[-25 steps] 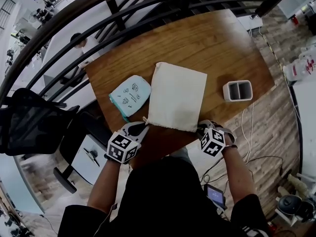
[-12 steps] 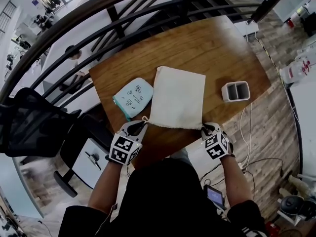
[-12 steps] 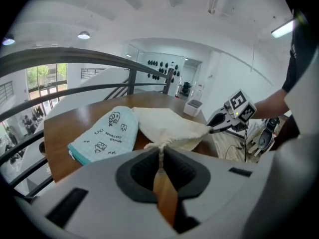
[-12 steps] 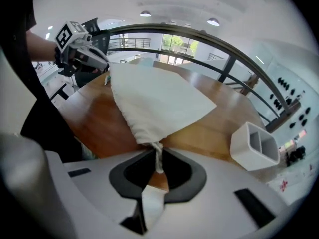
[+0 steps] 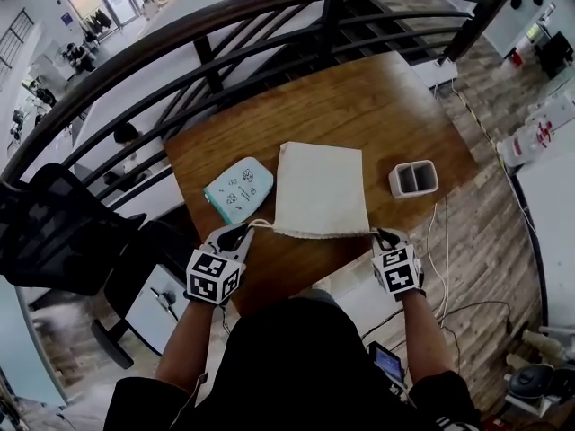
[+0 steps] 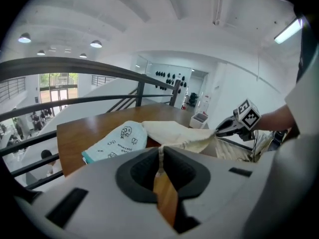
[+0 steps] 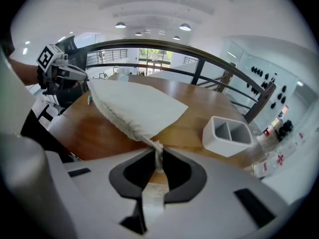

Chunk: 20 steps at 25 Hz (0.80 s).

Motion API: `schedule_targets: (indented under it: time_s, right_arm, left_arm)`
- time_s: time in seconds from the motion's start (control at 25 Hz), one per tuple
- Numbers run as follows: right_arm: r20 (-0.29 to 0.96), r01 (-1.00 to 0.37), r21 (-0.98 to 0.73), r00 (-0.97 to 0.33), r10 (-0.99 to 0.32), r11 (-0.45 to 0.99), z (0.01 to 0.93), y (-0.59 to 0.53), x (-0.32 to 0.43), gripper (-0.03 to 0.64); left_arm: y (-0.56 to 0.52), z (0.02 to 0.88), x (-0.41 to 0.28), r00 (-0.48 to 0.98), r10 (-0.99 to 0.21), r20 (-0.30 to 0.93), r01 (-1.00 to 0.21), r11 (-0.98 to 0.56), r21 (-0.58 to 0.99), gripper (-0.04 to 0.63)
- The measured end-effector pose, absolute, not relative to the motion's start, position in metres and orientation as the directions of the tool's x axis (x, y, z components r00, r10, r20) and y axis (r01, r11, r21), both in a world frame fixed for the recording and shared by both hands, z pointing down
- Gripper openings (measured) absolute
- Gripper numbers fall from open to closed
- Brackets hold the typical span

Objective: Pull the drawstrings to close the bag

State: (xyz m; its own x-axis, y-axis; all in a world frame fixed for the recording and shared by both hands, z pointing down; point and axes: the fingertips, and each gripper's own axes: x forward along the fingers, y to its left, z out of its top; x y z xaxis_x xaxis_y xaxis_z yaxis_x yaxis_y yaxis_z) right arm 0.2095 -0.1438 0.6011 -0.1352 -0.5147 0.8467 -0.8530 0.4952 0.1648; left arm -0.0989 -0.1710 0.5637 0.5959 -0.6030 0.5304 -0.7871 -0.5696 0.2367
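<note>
- Your left hand-held gripper (image 5: 239, 233) was clamped narrow on one drawstring (image 6: 160, 158), and your right hand-held gripper (image 5: 381, 235) pinched the second drawstring (image 7: 158, 156).
- One cream bag (image 5: 320, 189) lay on the counter (image 5: 377, 106), its gathered mouth stretched between the two grippers at the near edge.
- One teal pouch (image 5: 238, 189) lay just left of the bag.
- One white two-compartment holder (image 5: 413, 179) stood apart on the right.
- A dark railing (image 5: 225, 34) curved beyond the counter.
</note>
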Motion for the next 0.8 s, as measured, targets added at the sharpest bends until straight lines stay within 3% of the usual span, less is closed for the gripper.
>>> schedule_targets:
  time_s: [0.4, 0.8]
  right_arm:
    - [0.815, -0.805, 0.182, -0.197, -0.545, 0.564, 0.589, -0.152, 0.210, 0.040]
    - [0.788, -0.911, 0.093, -0.179, -0.589, 0.401, 0.587, -0.166, 0.259, 0.038]
  left_arm:
    - [-0.182, 0.544, -0.088, 0.519, -0.679, 0.519, -0.852, -0.458, 0.254, 0.037]
    - [-0.181, 0.550, -0.102, 0.377, -0.742, 0.555, -0.926, -0.293, 0.238, 0.037]
